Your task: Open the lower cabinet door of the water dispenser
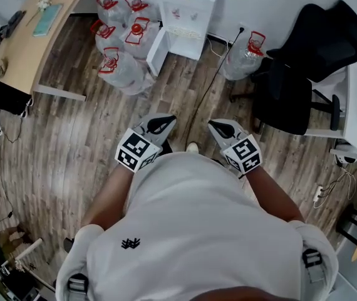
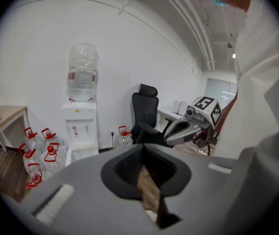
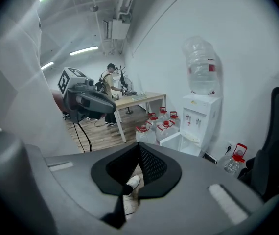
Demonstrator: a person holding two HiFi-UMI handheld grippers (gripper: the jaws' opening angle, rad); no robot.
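Observation:
The white water dispenser stands against the far wall, with an empty bottle on top. Its lower cabinet door hangs open to the left, and the open compartment shows in the right gripper view. My left gripper and right gripper are held close to the person's chest, well back from the dispenser, both pointing towards it. Both are shut with nothing between the jaws. The left gripper view shows the right gripper, and the right gripper view shows the left gripper.
Several red-capped water jugs crowd the floor left of the dispenser, and one more jug stands to its right. A black office chair is at the right, a wooden desk at the left. A power cable crosses the floor.

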